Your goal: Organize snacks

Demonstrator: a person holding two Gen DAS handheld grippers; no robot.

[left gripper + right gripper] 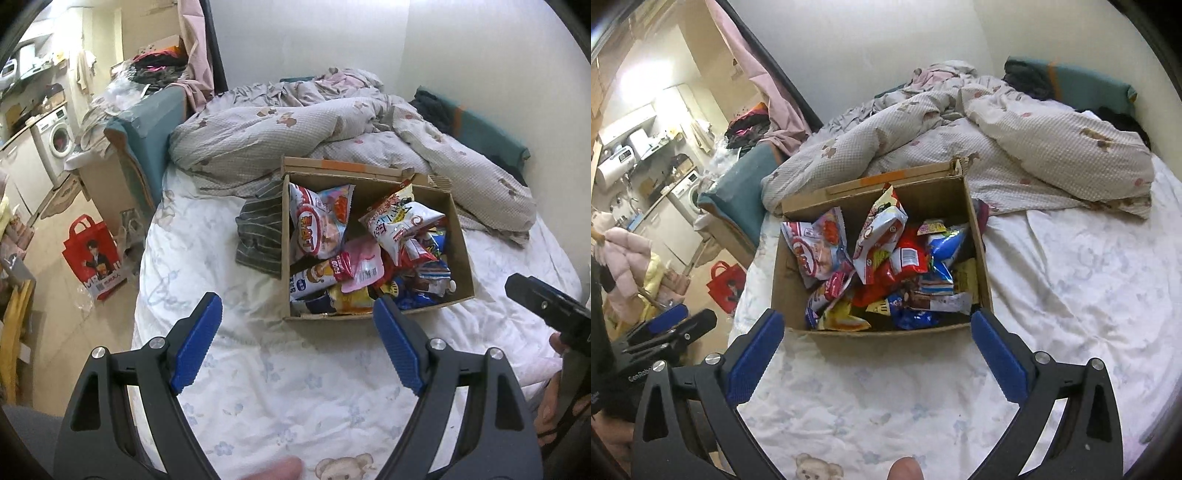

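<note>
A cardboard box (882, 254) sits on the white floral bedsheet (1071, 295) with its flaps open, and the snacks (886, 269) lie inside it in a loose, overlapping heap: a large white-and-red bag (818, 247) leans against the left wall, another white bag (882, 232) stands tilted near the middle, and red and blue packets (942, 243) crowd the right side and the near edge. No packet shows on the sheet outside the box. The left gripper (297, 314) hangs over the sheet just short of the box's near wall, its blue-padded fingers (197, 339) spread wide with nothing between them. The right gripper (877, 325) is held in much the same place on its own side, its fingers (999, 354) also wide apart and empty. A crumpled duvet (332, 136) lies behind the box and a striped cloth (258, 232) touches its left wall. The scene fits two stages alike: a jumbled box waiting to be sorted, or packets already gathered into the box and both grippers drawn clear. Which it is cannot be settled from here, so the step in hand stays open. Should any packet be handled, the soft, slippery bags overlap closely, so a grip would likely need to come from above onto a free edge or crimped seam, closing gently so as not to crush the contents.
</note>
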